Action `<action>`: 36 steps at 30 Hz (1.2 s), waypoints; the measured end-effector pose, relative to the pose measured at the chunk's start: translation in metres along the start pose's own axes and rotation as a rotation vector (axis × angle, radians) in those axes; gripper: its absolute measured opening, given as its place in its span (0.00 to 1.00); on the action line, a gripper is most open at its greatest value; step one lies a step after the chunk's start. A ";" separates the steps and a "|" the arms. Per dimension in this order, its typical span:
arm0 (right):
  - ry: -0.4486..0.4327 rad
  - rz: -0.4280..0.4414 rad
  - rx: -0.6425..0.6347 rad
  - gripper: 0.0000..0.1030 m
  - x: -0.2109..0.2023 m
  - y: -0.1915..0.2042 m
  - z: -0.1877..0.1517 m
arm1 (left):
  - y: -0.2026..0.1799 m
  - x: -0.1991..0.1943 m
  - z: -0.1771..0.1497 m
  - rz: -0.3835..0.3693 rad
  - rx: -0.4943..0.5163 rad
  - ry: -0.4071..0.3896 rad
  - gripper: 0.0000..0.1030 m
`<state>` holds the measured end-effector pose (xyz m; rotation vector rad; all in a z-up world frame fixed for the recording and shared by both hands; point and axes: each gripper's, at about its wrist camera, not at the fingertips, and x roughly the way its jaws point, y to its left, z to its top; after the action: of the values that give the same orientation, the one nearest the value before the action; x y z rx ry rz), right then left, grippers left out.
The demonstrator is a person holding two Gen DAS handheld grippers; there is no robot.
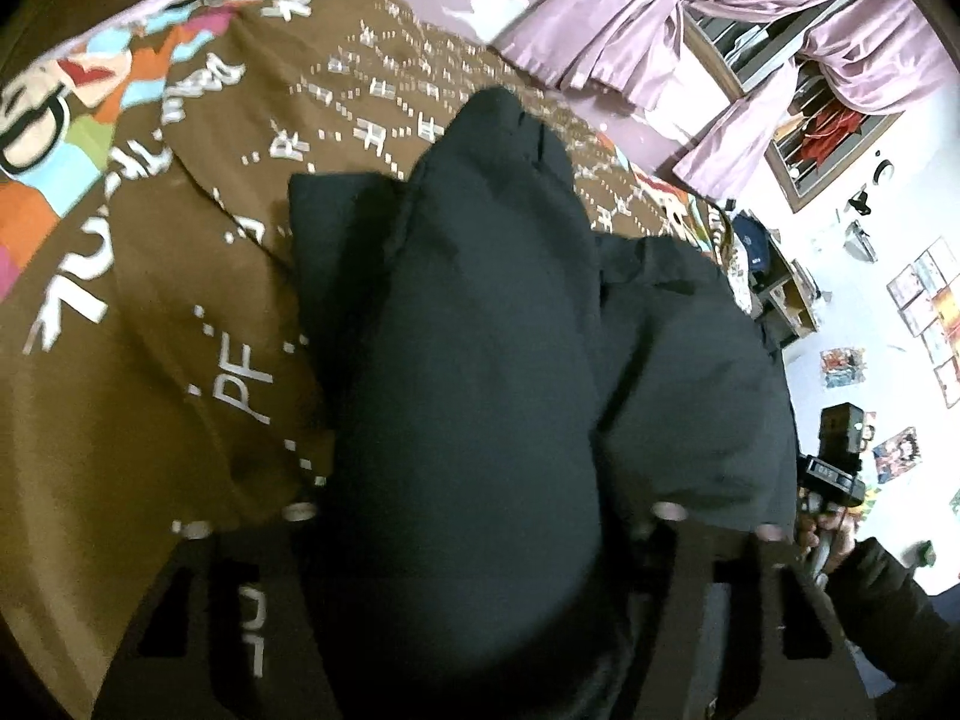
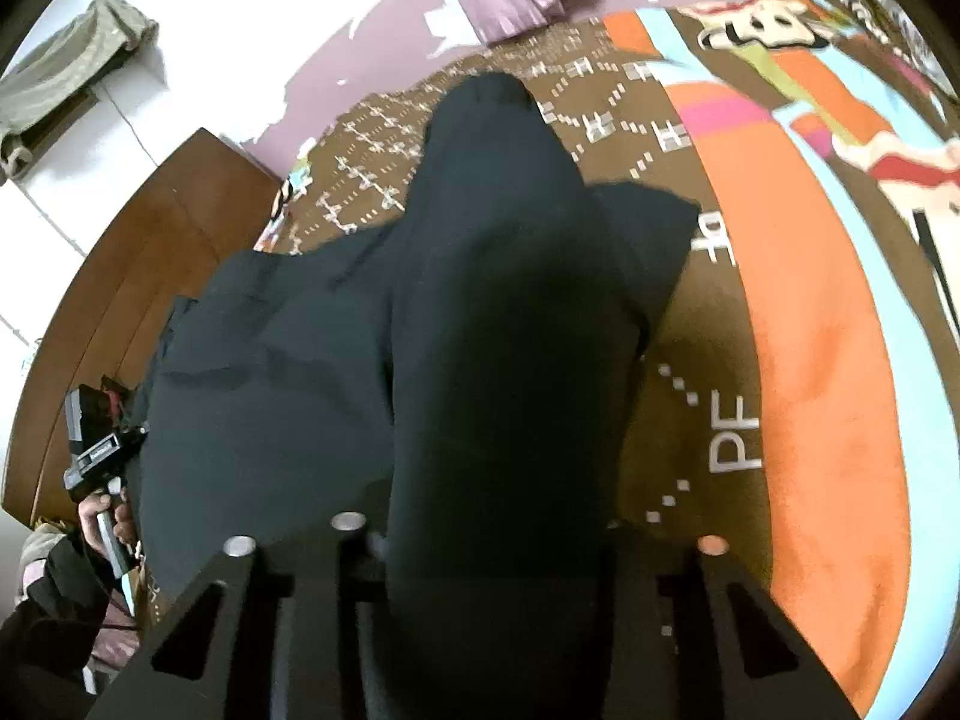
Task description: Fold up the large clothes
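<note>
- A large black garment lies bunched on a bed covered by a brown printed bedspread, with the left gripper and the right gripper each closed on a thick fold of its near edge.
- In each wrist view, dark cloth fills the gap between the jaws and runs straight ahead of the fingers, away from the person, to a rounded far end.
- Neither grip is wide; both sets of jaws are narrowed onto padded fabric, the right set seemingly the tighter.
- Off to the right of the left gripper, the other hand-held device shows at the garment's edge; the right wrist view shows its counterpart off to its left, so the two grips appear to sit at opposite near corners.
- Judged from how the cloth lies, folding is at an early stage: the garment is lumpy, with one flap spread sideways beyond the right gripper.
- Still to come, apparently: carrying the held edge over, flattening, and further folds.
</note>
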<state>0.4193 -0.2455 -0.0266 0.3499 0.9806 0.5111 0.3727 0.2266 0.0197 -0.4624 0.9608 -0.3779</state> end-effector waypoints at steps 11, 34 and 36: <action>-0.126 0.130 -0.097 0.17 -0.026 0.069 0.027 | -0.045 -0.060 0.003 -0.030 0.040 -0.188 0.20; 0.001 -0.040 -0.110 0.38 0.077 0.092 0.026 | 0.042 -0.094 -0.001 0.167 -0.093 -0.252 0.33; 0.006 -0.067 -0.098 0.56 0.076 0.093 0.023 | 0.042 -0.094 -0.001 0.189 -0.103 -0.242 0.37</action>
<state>0.4499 -0.1271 -0.0207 0.2266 0.9663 0.4978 0.3275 0.3088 0.0620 -0.4937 0.7828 -0.0989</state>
